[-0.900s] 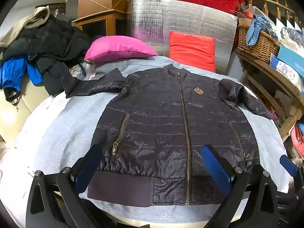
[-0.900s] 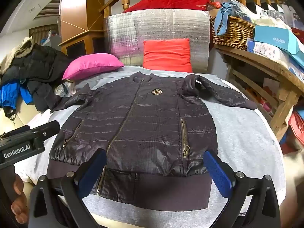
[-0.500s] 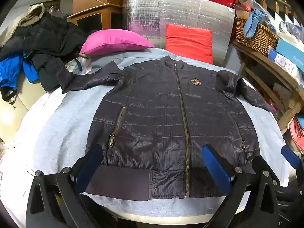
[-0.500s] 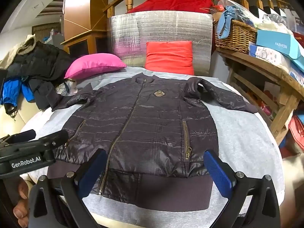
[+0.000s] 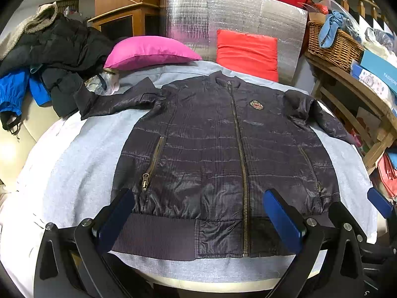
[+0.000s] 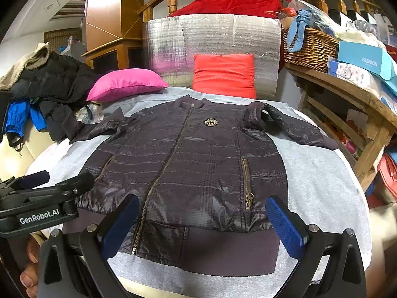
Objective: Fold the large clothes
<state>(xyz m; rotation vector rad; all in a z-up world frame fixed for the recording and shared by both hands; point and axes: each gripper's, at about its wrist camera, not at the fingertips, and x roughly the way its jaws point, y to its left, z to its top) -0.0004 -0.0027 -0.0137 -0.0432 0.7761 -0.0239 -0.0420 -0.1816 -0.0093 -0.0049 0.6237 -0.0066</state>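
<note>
dark quilted zip-front jacket (image 5: 223,154) lies flat on grey-sheeted table (image 5: 74,168); left gripper (image 5: 198,213) and right gripper (image 6: 201,223), seemingly above its hem, gape empty.

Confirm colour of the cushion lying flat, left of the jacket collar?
Magenta pink cushion; clearest in the left wrist view.

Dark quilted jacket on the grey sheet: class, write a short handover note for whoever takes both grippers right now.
Left gripper: jaws open, empty, above the hem.
Right gripper: jaws open, empty, also near the hem.
Dark quilted jacket: flat, front up, zipped, on the grey sheet; both sleeves spread outward.
Done: jacket laid out.
Left: every fold, probably sleeves in first.
</note>
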